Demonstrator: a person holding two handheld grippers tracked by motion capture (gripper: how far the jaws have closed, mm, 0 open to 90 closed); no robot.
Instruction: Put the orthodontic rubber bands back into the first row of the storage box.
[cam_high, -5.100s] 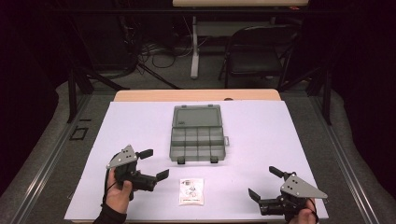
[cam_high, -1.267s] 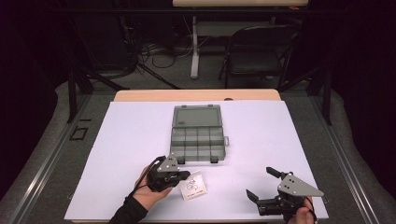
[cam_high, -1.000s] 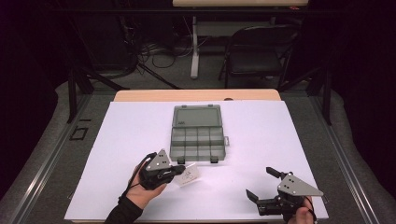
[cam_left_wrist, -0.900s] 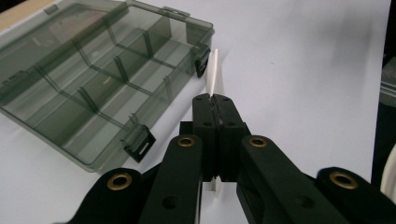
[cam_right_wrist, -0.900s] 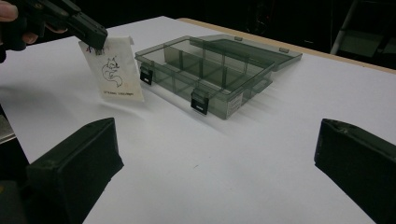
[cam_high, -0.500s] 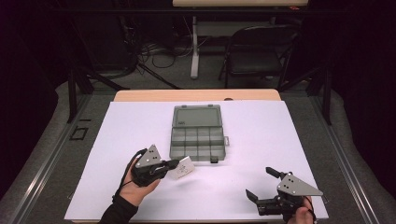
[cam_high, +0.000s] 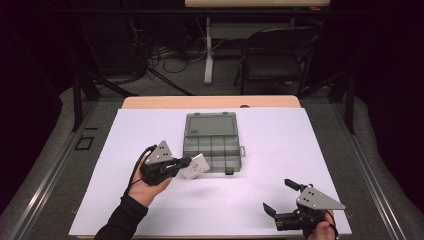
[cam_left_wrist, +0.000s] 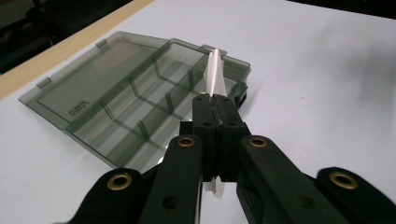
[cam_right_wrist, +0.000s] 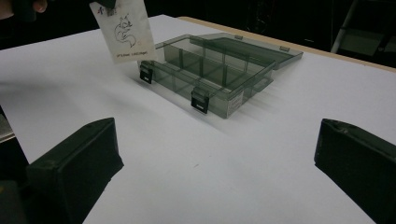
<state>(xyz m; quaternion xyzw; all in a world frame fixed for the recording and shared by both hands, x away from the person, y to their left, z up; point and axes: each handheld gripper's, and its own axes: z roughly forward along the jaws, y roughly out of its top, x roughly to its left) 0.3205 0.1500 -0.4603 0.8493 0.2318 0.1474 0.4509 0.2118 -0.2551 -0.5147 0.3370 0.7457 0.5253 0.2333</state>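
A small white bag with a printed label (cam_high: 195, 167) hangs in the air beside the front left corner of the open grey compartment box (cam_high: 211, 136). My left gripper (cam_high: 185, 162) is shut on the bag's edge; in the left gripper view the bag (cam_left_wrist: 215, 77) shows edge-on, pinched by the left gripper (cam_left_wrist: 213, 103), with the box (cam_left_wrist: 135, 112) behind. The right gripper view has the bag (cam_right_wrist: 124, 31) at top left, over the box (cam_right_wrist: 219, 70). My right gripper (cam_high: 281, 196) stands open near the table's front right, nothing between its jaws.
The box's lid (cam_high: 210, 123) lies flat open behind its compartments. The white table sheet (cam_high: 300, 140) has free room on both sides. A wooden table edge (cam_high: 150, 102) runs along the back, with a folding chair (cam_high: 272, 55) beyond it.
My left gripper closed on the bag lying at the table's front, lifted it and carried it back and left, beside the box's front corner. The right gripper stayed put.
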